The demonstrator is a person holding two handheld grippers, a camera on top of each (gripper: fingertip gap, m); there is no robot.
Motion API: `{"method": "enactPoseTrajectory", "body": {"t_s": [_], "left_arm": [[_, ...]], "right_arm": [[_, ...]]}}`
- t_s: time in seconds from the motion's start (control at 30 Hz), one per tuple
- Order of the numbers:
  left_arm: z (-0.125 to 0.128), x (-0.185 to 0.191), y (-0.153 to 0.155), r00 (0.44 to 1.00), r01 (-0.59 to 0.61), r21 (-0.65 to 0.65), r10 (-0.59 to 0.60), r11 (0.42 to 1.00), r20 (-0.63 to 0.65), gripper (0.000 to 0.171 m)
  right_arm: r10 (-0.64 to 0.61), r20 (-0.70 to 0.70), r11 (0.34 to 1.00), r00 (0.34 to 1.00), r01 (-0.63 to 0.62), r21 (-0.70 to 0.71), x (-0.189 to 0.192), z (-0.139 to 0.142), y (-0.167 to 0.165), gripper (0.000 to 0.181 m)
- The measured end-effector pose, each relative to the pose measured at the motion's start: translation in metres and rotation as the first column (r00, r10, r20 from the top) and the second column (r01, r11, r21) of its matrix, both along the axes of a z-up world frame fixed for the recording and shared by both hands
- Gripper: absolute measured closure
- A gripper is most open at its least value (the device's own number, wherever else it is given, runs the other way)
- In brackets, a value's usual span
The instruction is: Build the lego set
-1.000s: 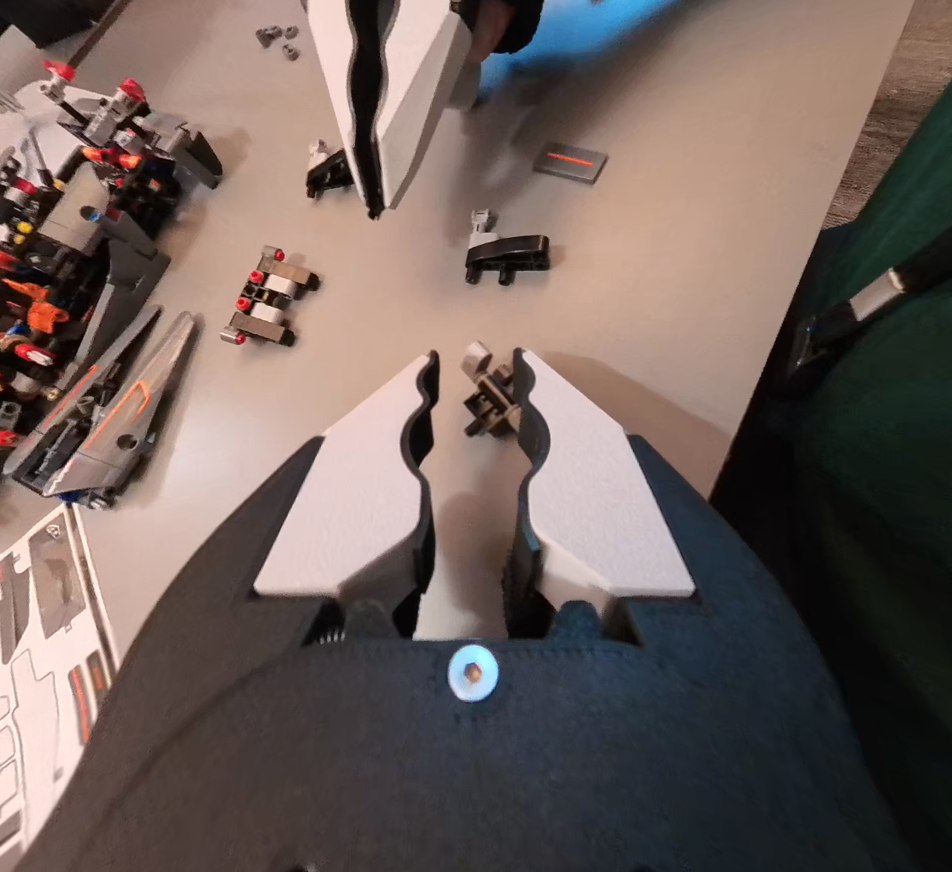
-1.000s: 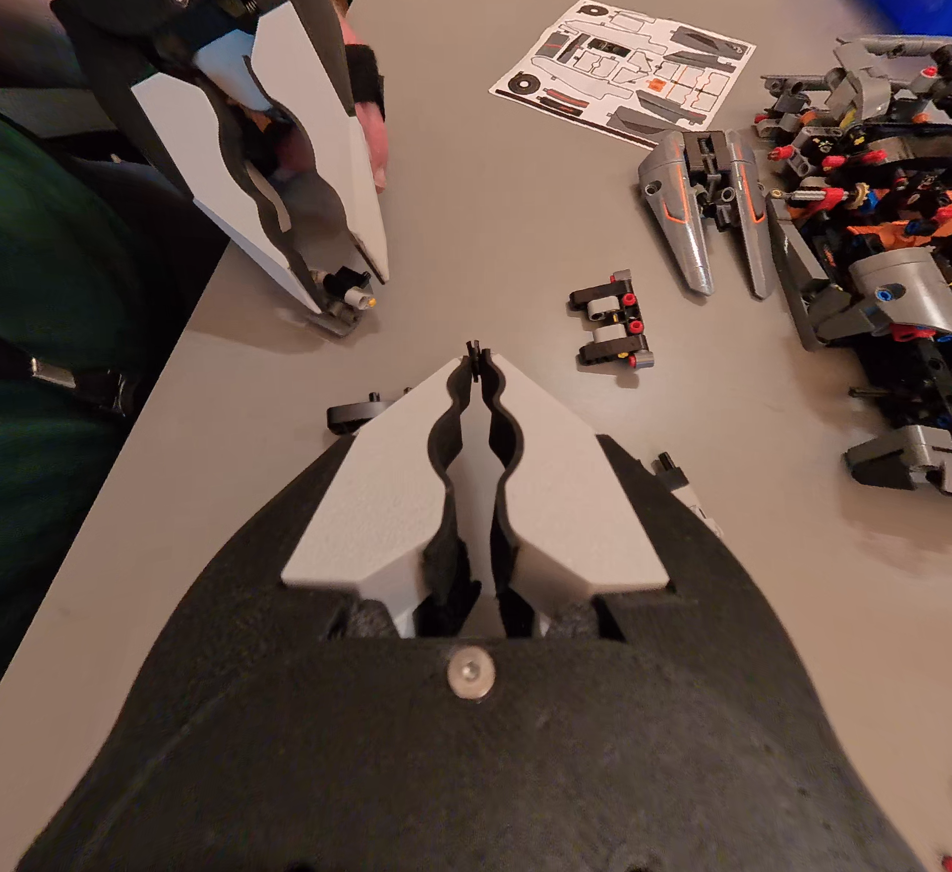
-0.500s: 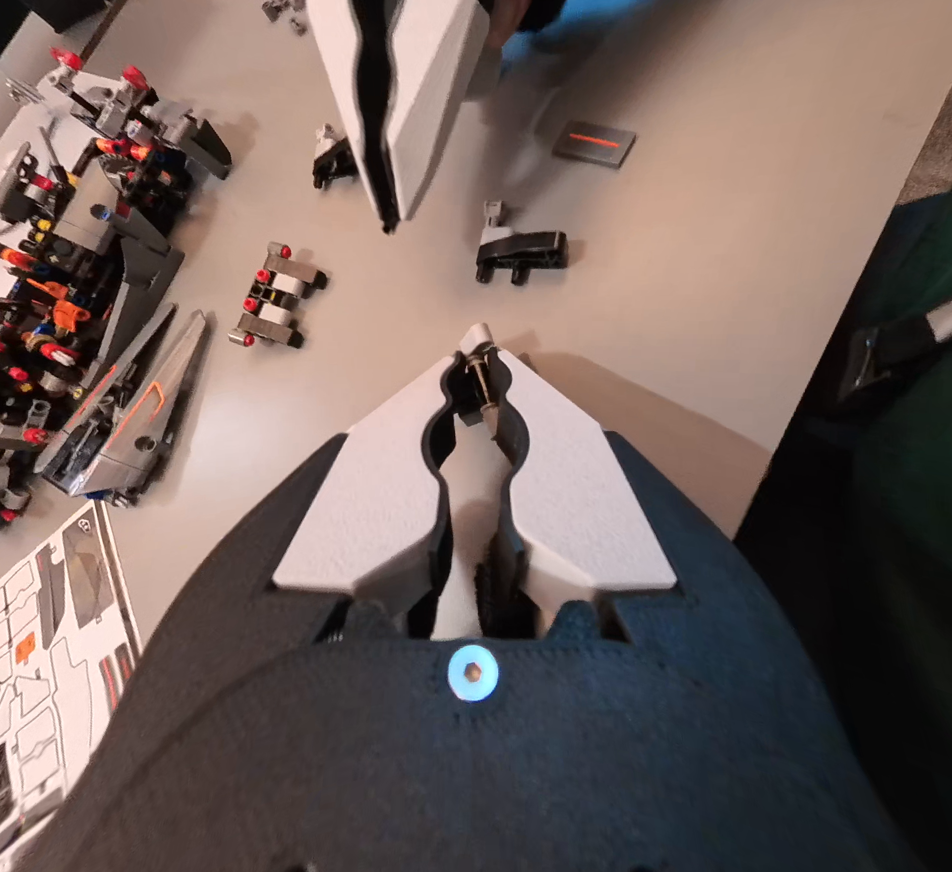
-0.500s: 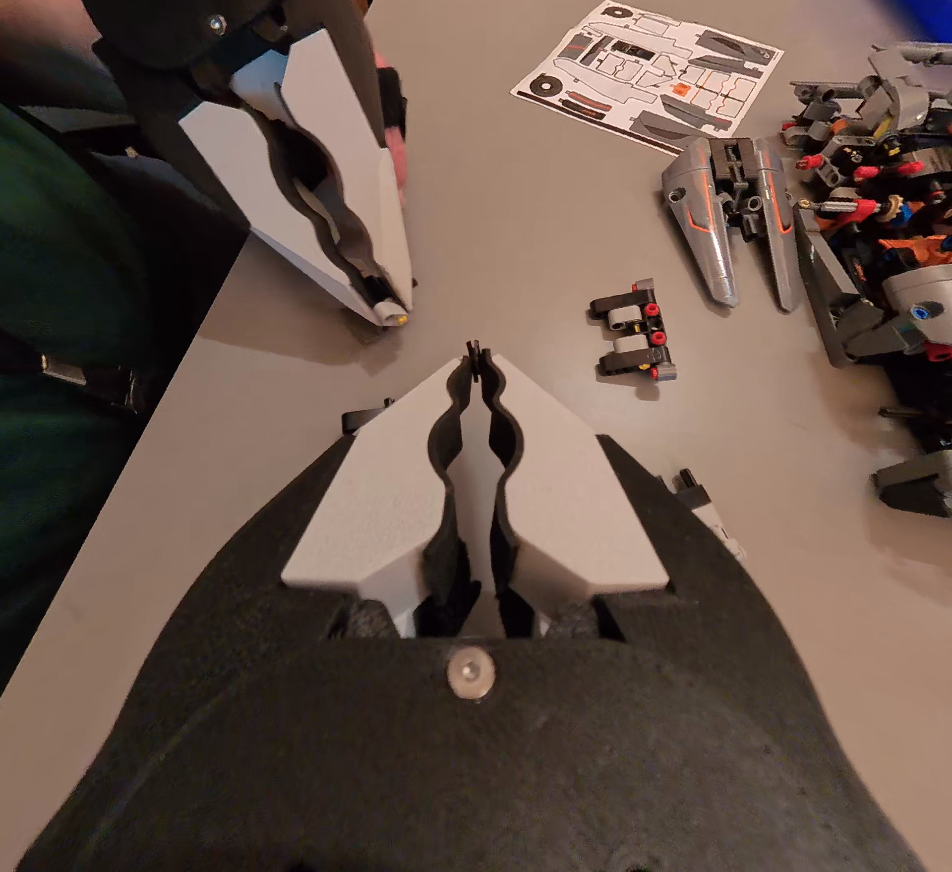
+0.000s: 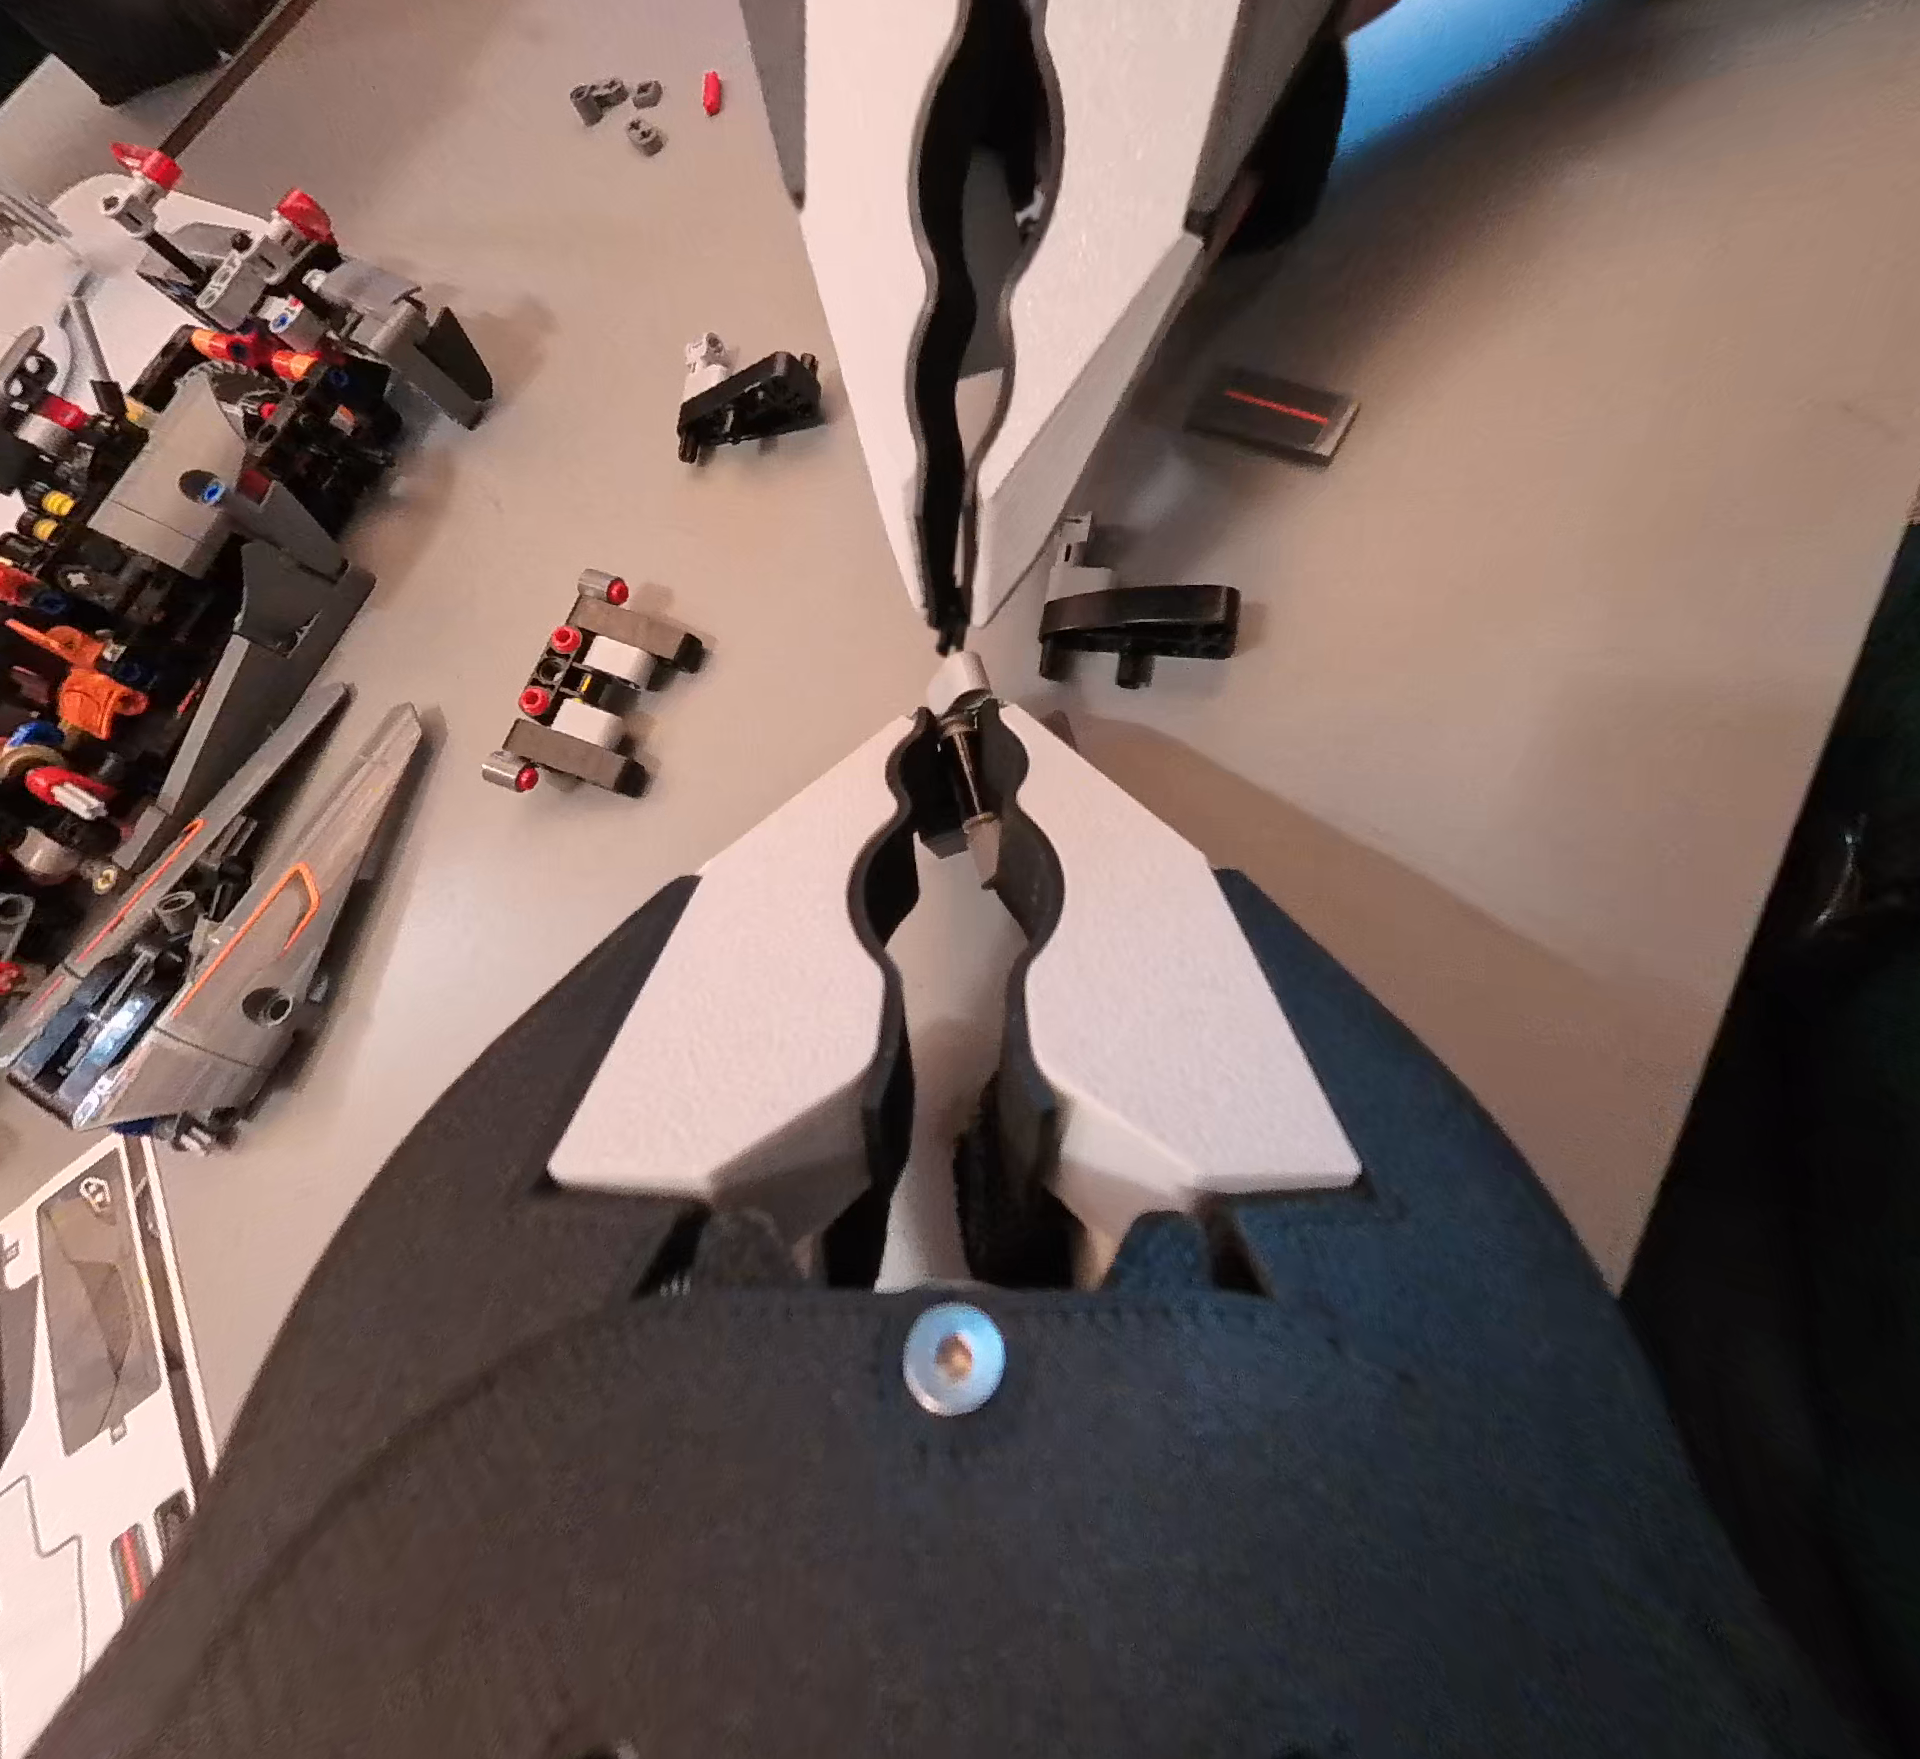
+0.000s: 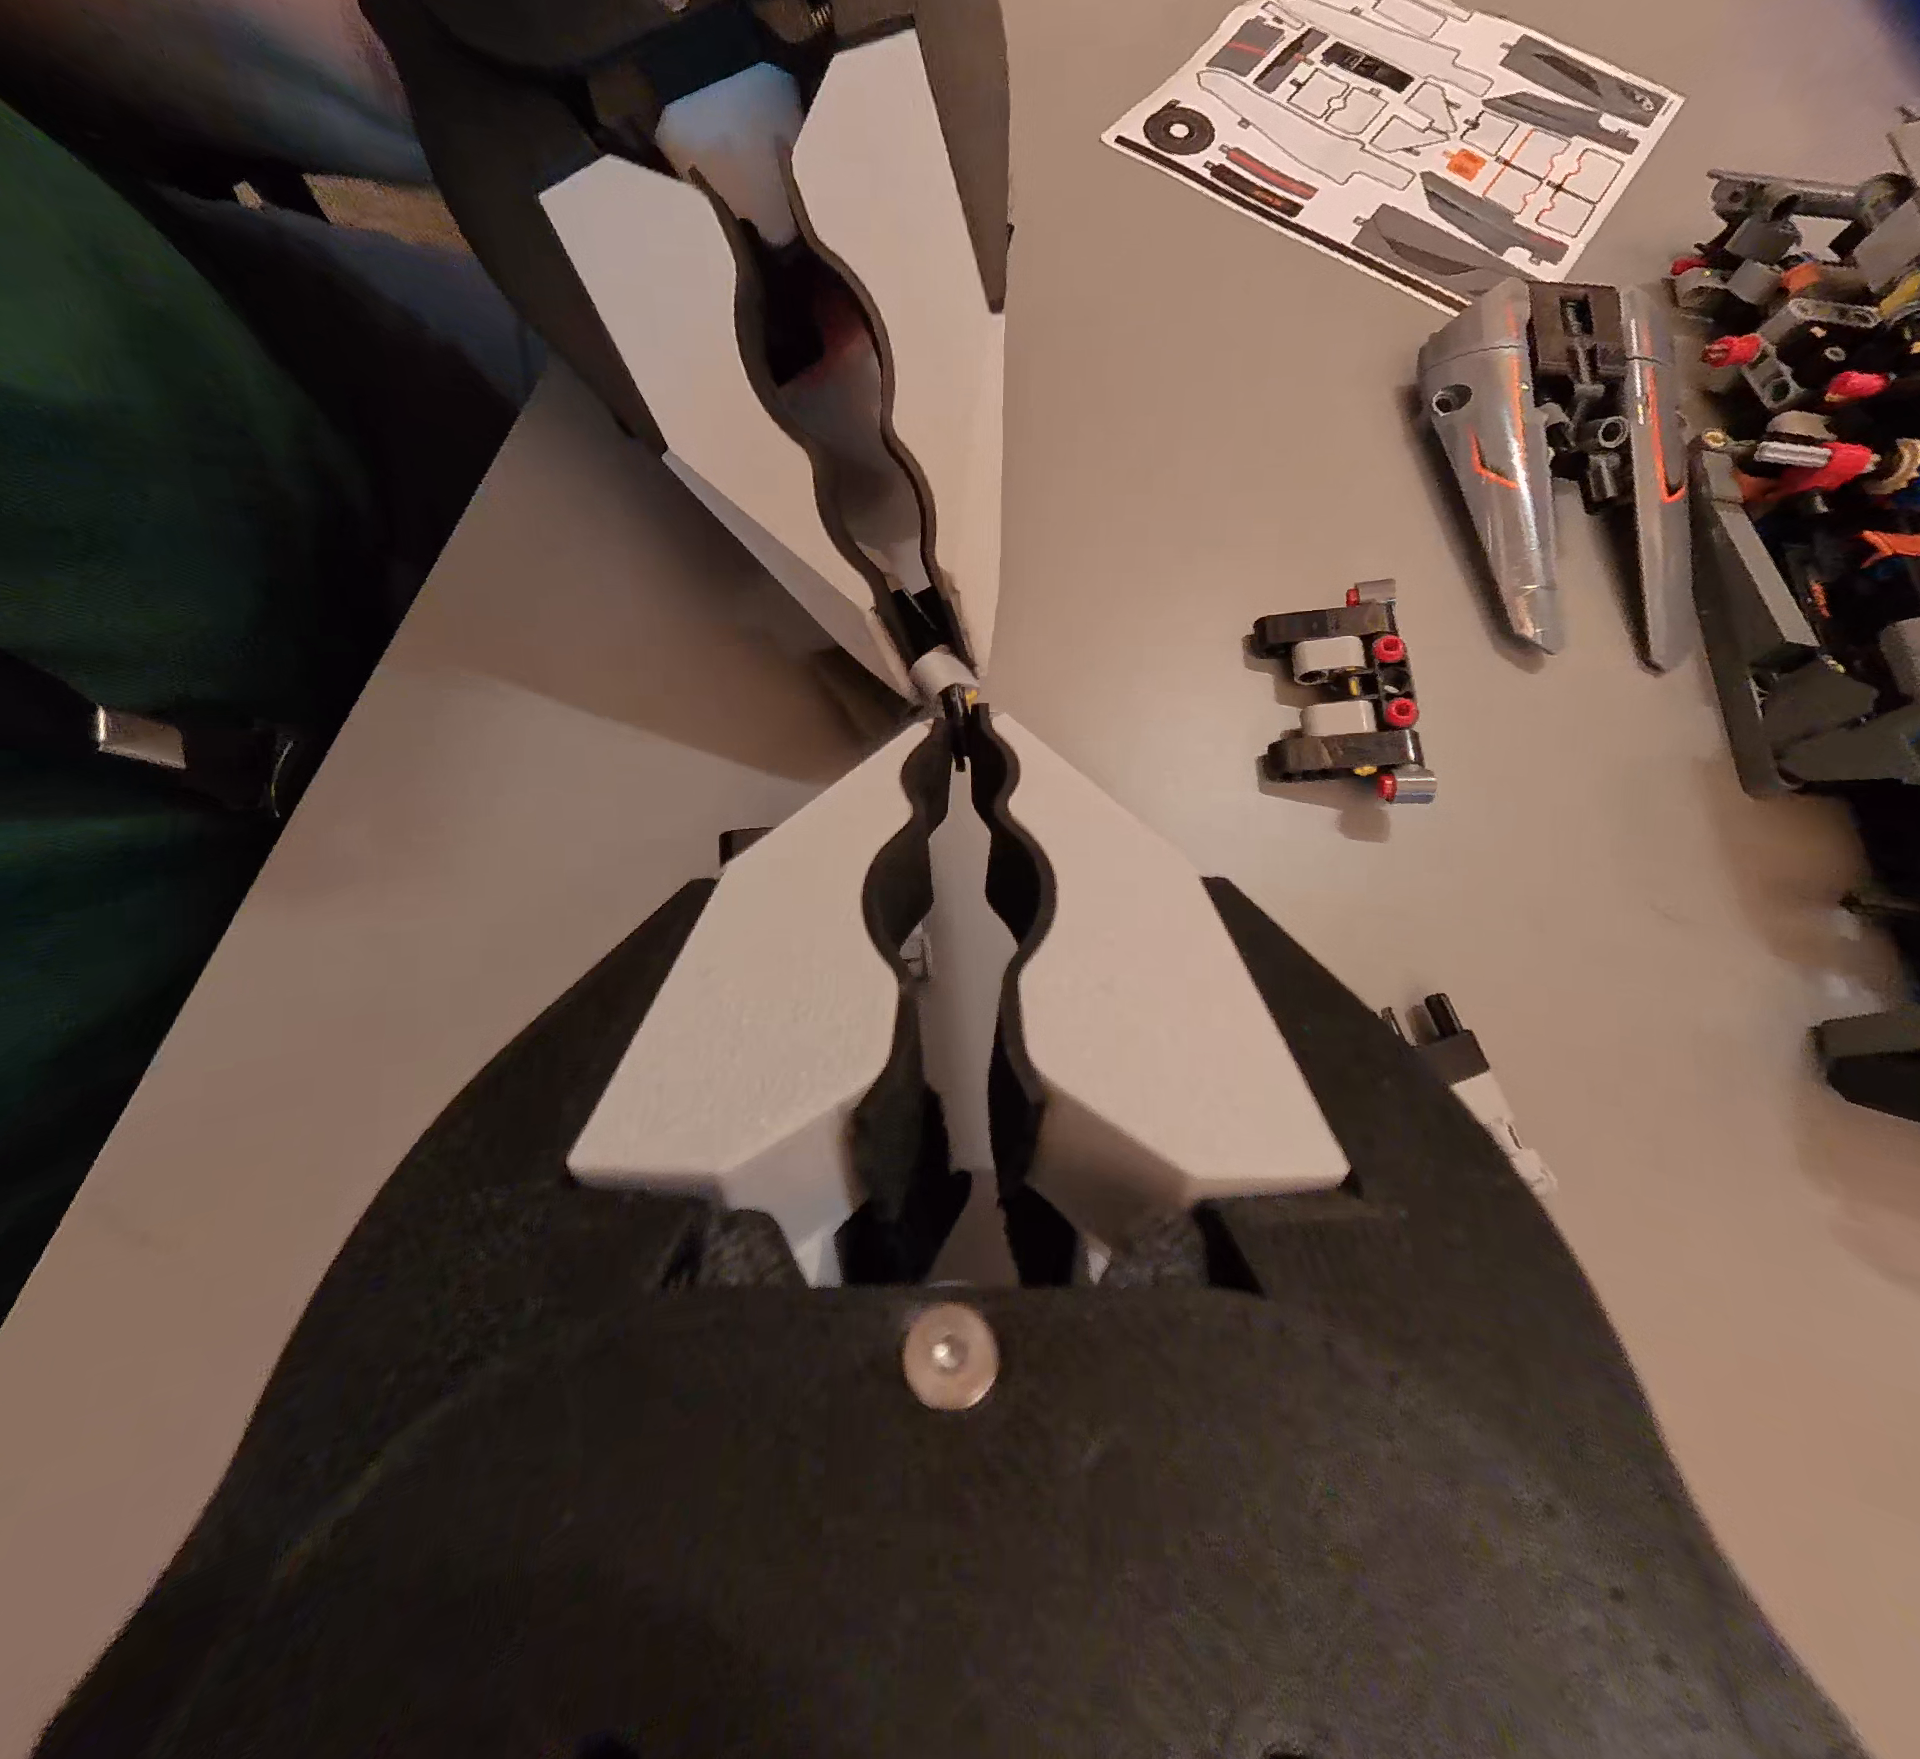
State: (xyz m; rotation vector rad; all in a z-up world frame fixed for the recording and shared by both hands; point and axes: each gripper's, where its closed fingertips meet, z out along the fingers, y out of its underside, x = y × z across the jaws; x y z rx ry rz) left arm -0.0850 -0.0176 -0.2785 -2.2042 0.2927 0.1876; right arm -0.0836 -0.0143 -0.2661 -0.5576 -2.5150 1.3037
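Above a grey bench (image 5: 540, 275), the left claw (image 5: 961, 722) clenched a small black-and-grey lego piece (image 5: 966, 686), while the right claw (image 6: 961, 738) gripped what appeared to be a thin black pin (image 6: 958, 722), its shape hard to make out. The two claws met tip to tip. Left of the left claw lay a small black-and-grey sub-assembly (image 5: 587, 686), with the partly built model (image 5: 156, 504) farther left.

Claws tip to tip above table (image 5: 1455, 774), model (image 5: 156, 566) left
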Motion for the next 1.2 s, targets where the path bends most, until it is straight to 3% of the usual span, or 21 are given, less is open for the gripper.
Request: {"method": "enactPoseTrajectory", "body": {"t_s": [0.47,0.7,1.2], "left_arm": [[-0.007,-0.001,-0.003,0.994,0.103,-0.082,-0.104,0.991,-0.017,0.166],[-0.005,0.001,-0.002,0.986,0.168,-0.045,-0.168,0.985,0.004,0.166],[-0.008,0.003,-0.002,0.972,0.234,-0.159,-0.235,0.959,0.014,0.167]], "right_arm": [[0.023,-0.025,0.998,0.999,-0.021,0.052,0.001,-0.009,-0.006,0.181],[0.044,-0.015,0.999,0.999,-0.044,0.008,0.003,-0.006,-0.006,0.181],[0.048,-0.073,0.984,0.996,-0.035,0.176,0.004,-0.012,-0.005,0.181]]}}
